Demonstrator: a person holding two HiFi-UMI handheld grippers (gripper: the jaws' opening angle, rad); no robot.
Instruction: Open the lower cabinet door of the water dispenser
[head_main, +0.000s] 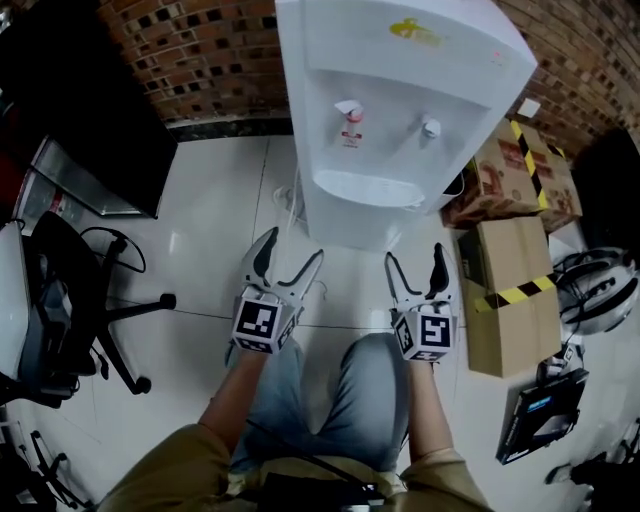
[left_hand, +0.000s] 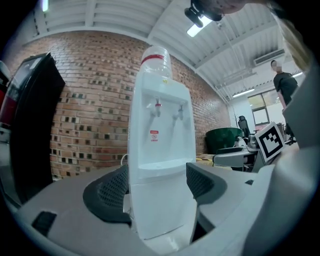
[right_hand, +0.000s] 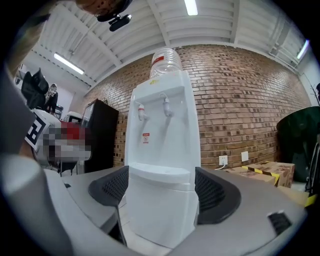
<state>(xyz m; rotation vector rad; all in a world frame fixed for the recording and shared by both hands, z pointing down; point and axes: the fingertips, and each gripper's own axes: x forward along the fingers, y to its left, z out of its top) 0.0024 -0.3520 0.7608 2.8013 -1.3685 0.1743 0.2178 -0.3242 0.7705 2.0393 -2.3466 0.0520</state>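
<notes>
Jaws on both grippers stand wide apart, with nothing between them. I hold my left gripper (head_main: 291, 250) and my right gripper (head_main: 414, 256) side by side just above my knees, both pointed forward. A strip of bare tiled floor (head_main: 215, 250) lies ahead of their tips.

Past that strip stands the water dispenser (head_main: 400, 110), straight ahead of both grippers and not touched by either. In the left gripper view its body fills the gap between the open jaws of the left gripper (left_hand: 157, 186). The right gripper (right_hand: 162, 186) frames it the same way.

The lower cabinet door (right_hand: 160, 212) is the plain white panel under the drip ledge. It looks flush and closed to me. I cannot make out a handle or finger recess on it from here.

Higher and farther ahead are the two taps (right_hand: 152, 107) and the bottle (left_hand: 156, 57) on top, with the brick wall (left_hand: 95, 100) behind. Cardboard boxes (head_main: 510, 290) sit off to the right of my right gripper, and an office chair (head_main: 70, 290) well off to the left of my left one.

I judge this to be the approach, with the opening not yet begun. The next move calls for lowering one gripper to the door's free edge, finding a lip, closing on it and pulling it outward.
</notes>
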